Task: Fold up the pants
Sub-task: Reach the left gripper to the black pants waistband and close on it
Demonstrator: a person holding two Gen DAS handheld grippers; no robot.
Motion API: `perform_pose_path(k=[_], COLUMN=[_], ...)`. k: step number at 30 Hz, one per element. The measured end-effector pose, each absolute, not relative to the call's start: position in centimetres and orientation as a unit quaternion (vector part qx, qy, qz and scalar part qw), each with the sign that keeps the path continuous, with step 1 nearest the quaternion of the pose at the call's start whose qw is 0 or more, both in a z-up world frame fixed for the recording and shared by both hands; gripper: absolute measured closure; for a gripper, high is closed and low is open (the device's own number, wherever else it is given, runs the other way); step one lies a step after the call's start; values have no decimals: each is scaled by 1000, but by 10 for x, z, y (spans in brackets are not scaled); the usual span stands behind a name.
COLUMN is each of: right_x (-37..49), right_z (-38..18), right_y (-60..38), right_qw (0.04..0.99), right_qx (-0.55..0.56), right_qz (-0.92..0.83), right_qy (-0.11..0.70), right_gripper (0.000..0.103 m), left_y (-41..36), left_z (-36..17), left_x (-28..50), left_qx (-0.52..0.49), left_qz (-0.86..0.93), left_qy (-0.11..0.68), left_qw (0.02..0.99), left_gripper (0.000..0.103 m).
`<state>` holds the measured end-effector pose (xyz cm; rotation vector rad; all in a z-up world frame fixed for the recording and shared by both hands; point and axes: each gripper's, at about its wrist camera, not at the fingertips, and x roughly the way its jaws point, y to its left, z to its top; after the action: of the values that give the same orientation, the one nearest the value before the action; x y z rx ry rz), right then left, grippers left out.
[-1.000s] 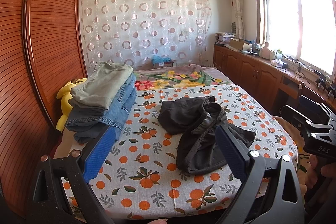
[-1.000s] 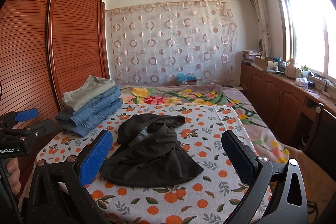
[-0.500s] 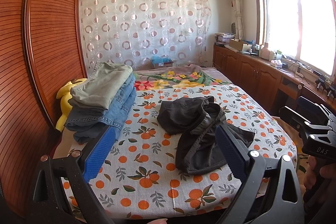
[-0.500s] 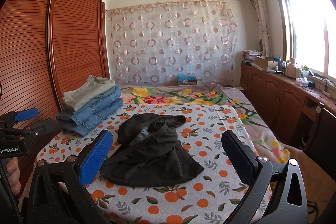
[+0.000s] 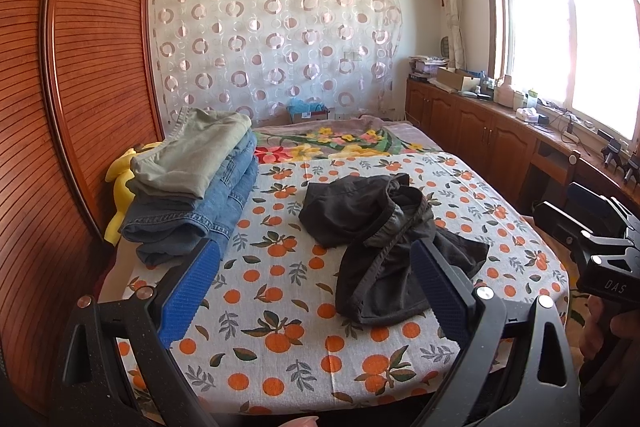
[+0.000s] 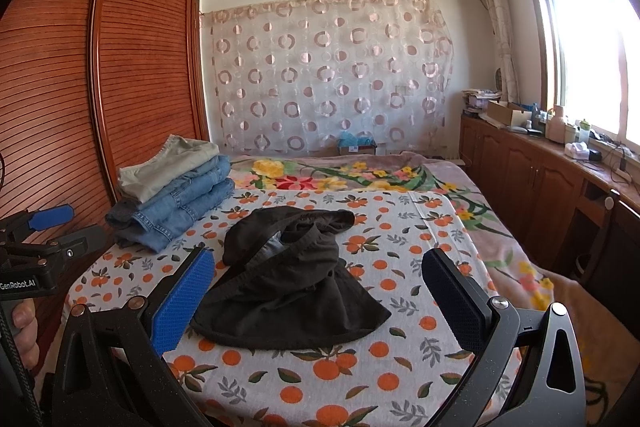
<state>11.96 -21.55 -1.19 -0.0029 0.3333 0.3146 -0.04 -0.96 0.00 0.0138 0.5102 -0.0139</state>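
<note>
Crumpled black pants [image 5: 384, 243] lie in a heap on the orange-print sheet [image 5: 280, 299] in the middle of the bed; they also show in the right wrist view [image 6: 288, 275]. My left gripper [image 5: 316, 279] is open and empty, held above the bed's near edge, short of the pants. My right gripper [image 6: 320, 291] is open and empty, also short of the pants, which lie between its blue pads. Each gripper shows at the edge of the other's view.
A stack of folded jeans and grey-green pants [image 5: 192, 183] sits at the bed's left, by a yellow plush toy [image 5: 120, 183] and the wooden wardrobe [image 5: 60, 107]. A floral blanket [image 5: 332, 143] covers the far bed. Wooden cabinets [image 5: 500, 143] run along the right under the window.
Both grippers stay open and nearly still; the views shift only slightly toward the bed.
</note>
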Motion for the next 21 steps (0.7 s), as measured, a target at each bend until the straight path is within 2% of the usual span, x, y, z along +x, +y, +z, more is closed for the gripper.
perform_pose_path(k=[8, 15, 21], right_x=[134, 151, 160], right_z=[-24, -35, -37], right_y=[-216, -219, -224], right_qw=[964, 953, 948], right_qx=[-5, -17, -30], right_qz=[176, 186, 183], right_qy=[198, 239, 258], right_gripper=[0, 18, 21], left_y=[1, 9, 13], left_z=[-46, -76, -96], left_x=[20, 36, 49], left_qx=[-2, -13, -22], left_qz=[-15, -32, -49], left_qy=[289, 328, 356], left_qw=[957, 944, 933], left_gripper=[7, 7, 7])
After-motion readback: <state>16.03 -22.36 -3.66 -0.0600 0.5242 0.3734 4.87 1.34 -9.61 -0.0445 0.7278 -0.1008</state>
